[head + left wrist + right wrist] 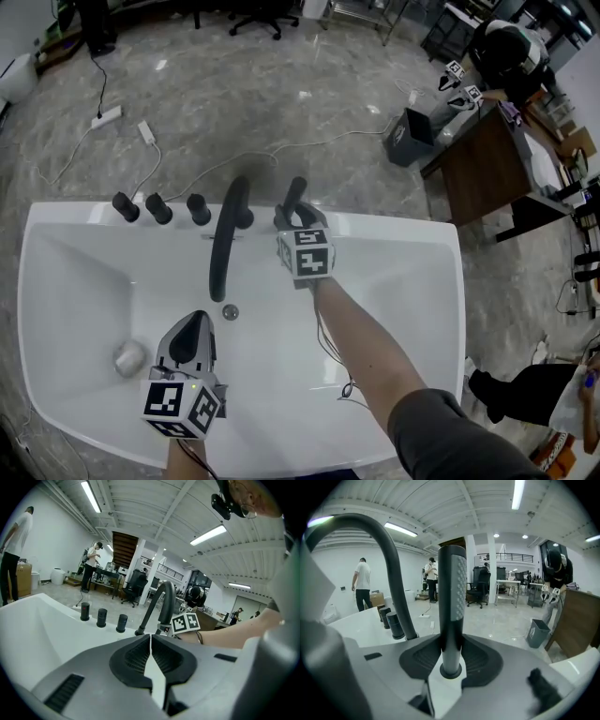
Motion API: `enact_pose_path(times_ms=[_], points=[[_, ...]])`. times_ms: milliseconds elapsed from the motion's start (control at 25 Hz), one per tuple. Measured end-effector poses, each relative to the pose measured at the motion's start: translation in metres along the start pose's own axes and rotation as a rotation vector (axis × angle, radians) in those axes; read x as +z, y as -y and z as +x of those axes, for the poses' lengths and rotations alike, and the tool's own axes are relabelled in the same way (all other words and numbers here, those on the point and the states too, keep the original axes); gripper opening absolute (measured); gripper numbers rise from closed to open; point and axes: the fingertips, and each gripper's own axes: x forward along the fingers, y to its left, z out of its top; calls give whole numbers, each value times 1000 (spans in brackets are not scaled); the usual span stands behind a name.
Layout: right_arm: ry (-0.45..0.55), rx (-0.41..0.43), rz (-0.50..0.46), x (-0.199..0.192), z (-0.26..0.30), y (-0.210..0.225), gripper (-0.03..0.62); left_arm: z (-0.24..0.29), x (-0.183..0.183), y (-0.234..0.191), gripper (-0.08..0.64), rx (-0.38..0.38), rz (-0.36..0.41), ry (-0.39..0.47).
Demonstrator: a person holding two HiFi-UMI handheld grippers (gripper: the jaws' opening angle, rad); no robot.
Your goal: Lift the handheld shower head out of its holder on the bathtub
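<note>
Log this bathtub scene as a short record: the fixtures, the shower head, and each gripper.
surface: white bathtub, seen from above
fixtures: black faucet spout and three black knobs on the far rim
target: handheld shower head, upright, its base in the holder
right gripper: jaws closed on the handheld shower head's handle, just above the holder
left gripper: jaws together, nothing between them, over the tub basin
task status: shower head gripped, not yet lifted out

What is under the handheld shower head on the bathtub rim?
A dark round holder rings its foot on the bathtub rim. The right hand-held gripper, closed on the handheld shower head, covers the rim beside it.
</note>
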Motion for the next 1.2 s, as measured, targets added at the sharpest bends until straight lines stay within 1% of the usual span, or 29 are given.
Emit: enact_pose_path(times_ms=[160,360,520,720,920,1080,1200], points=[[21,2,23,9,-11,4,141,-7,2,6,21,0,7,-4],[84,1,-14,37,-44,3,141,-22,9,17,21,9,5,-4],[133,11,-11,57,-79,4,141,-38,17,28,21,18,2,6],[201,10,17,83,-130,12,141,-57,33,50,21,4,18,32],[270,16,6,113,-189,10,141,-87,48,71,21,-3,31,71],[338,25,-2,139,-242,3,141,-117,52,87,21,-3,48,91],[370,34,-12,151,-282,-5,141,-144,51,99,21,-2,60,102]])
